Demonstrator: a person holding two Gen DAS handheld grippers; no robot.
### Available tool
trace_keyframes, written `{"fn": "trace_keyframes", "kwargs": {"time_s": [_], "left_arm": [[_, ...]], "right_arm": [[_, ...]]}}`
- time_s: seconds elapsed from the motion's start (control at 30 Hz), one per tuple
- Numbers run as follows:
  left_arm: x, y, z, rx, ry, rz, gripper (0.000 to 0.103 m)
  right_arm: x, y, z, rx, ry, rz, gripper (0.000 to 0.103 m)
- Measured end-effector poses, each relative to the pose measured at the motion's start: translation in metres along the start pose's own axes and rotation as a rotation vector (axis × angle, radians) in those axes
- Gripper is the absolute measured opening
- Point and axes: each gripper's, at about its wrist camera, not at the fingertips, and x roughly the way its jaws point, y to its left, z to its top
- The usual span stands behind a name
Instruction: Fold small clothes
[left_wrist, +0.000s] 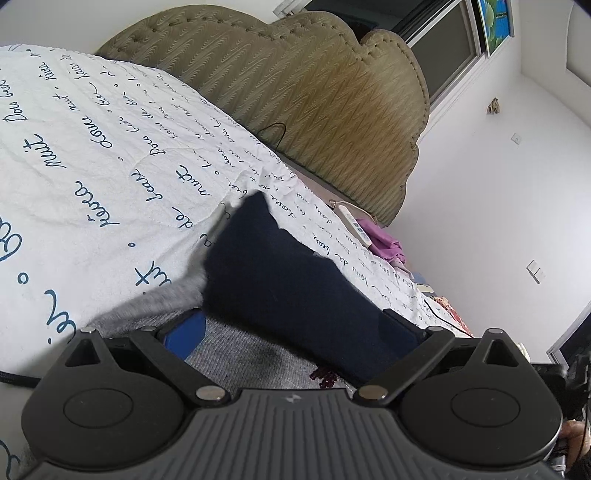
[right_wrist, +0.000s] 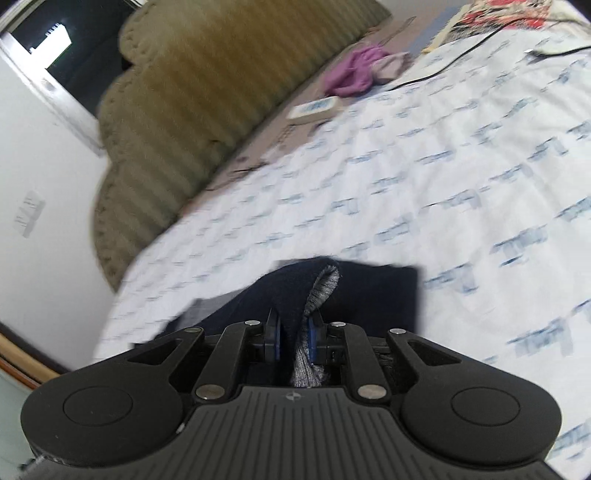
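We had the garment on the white quilt (left_wrist: 92, 155) with dark script print, a navy-and-grey knit piece (left_wrist: 295, 288), probably a small sweater. It sat at the quilt's near edge, well short of the olive tufted headboard (left_wrist: 314, 92).

Left gripper (left_wrist: 295, 332): jaws stood wide apart, with a blue pad (left_wrist: 186, 334) showing on one side and the far finger tucked under navy cloth. Navy fabric lay across the gap over a grey knit layer (left_wrist: 240, 350). We could not tell whether the pads pressed on anything; it looked open.

Right gripper (right_wrist: 294, 338): jaws nearly together, pinching a fold of the garment (right_wrist: 288, 291), with navy on one side and a grey knit edge (right_wrist: 325, 284) curling up between the blue pads (right_wrist: 312, 338). Cloth clearly clamped. This view was motion-blurred, so the quilt print smeared.

Relative to the headboard: a white remote (right_wrist: 314, 109) lay just beside its base, a purple cloth (right_wrist: 356, 72) near that, and a black cable (right_wrist: 461, 55) trailed across the quilt further along. A dark window (left_wrist: 443, 48) sat beyond the headboard's top.
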Motion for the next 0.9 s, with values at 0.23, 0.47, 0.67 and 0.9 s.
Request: {"fn": "trace_keyframes", "kwargs": {"time_s": [0.23,0.47,0.67,0.9], "left_arm": [[0.001,-0.001,-0.001,0.009,0.003,0.008,0.101],[-0.003,-0.009,0.000,0.037,0.009,0.044,0.101],[-0.028,-0.045,0.022,0.137,-0.061,-0.009,0.101],[0.064,-0.059,0.045,0.318,0.041,0.156,0.101]], "right_arm": [[0.019,-0.029,-0.014,0.026,0.038,-0.072,0.018],[0.020,-0.041,-0.017,0.123,0.058,-0.042,0.034],[-0.008,-0.036,-0.022,0.117,0.060,0.004,0.044],[-0.009,-0.015,-0.035,0.014,0.072,-0.037,0.043]]}}
